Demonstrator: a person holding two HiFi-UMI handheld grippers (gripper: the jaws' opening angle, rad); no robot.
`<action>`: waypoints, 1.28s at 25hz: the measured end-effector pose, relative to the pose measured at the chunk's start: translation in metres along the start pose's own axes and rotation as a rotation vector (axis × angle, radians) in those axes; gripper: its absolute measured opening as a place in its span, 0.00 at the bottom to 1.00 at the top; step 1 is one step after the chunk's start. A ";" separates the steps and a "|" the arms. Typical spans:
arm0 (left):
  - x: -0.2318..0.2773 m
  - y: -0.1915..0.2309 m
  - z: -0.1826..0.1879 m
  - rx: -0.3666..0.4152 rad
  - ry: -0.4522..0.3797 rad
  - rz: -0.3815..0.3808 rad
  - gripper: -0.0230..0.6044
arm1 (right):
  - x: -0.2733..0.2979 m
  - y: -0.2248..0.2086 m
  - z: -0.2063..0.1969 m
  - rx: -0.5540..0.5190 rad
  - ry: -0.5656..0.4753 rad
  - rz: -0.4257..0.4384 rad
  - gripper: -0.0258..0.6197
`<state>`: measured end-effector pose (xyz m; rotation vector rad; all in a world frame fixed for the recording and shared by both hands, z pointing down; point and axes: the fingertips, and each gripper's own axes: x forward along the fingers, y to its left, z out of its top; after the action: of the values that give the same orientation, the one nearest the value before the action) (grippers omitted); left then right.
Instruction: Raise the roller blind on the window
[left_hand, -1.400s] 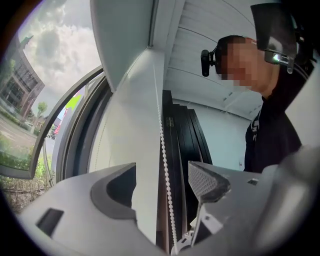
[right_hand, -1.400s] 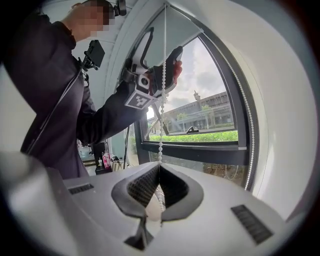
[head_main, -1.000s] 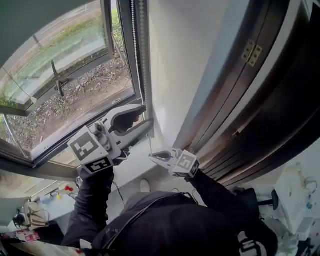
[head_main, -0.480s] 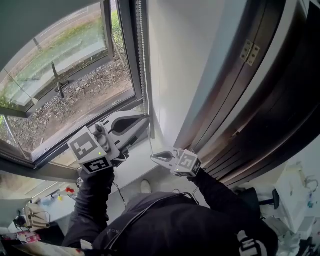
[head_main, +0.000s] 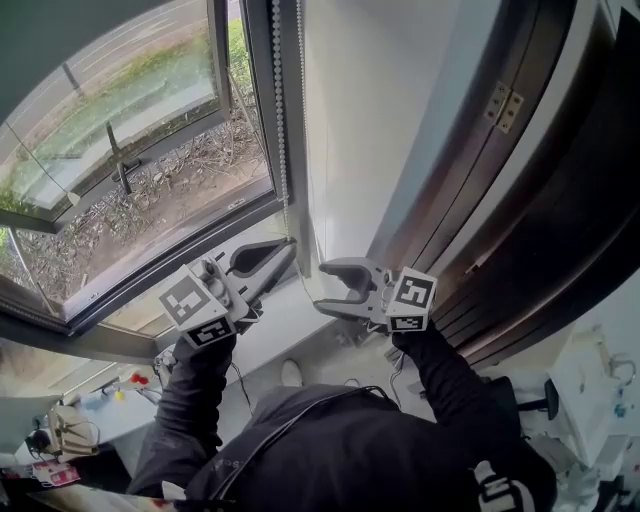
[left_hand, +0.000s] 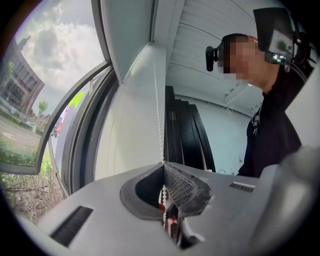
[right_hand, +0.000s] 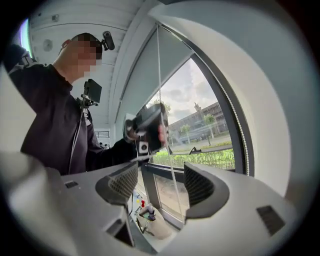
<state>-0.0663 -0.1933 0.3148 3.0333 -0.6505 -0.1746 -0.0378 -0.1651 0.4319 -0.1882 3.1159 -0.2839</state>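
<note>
Blind's bead chain, hanging along window frame at 12 o'clock: left tongs pinch it, right tongs have just been opening, strand between them untouched; regrip high before left releases.

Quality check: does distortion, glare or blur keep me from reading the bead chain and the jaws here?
Head view: fisheye bows the window frame, even daylight, bead chain sharp. Left gripper view: black vignetted corners, chain crisp in the shut left gripper. Right gripper view: glass backlights everything, right gripper clear, jaws just opened, chain strand loose between them.
</note>
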 end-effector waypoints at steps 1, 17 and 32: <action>0.000 0.001 -0.014 -0.018 0.020 0.004 0.05 | -0.002 0.001 0.011 -0.017 -0.013 -0.002 0.49; -0.018 -0.010 -0.233 -0.115 0.167 0.090 0.05 | -0.002 -0.006 0.048 -0.079 -0.056 -0.098 0.49; -0.036 -0.041 -0.314 -0.153 0.297 0.057 0.05 | 0.018 0.013 0.125 -0.091 -0.082 -0.060 0.42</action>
<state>-0.0458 -0.1374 0.6280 2.8081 -0.6617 0.2142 -0.0554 -0.1768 0.3071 -0.2865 3.0478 -0.1315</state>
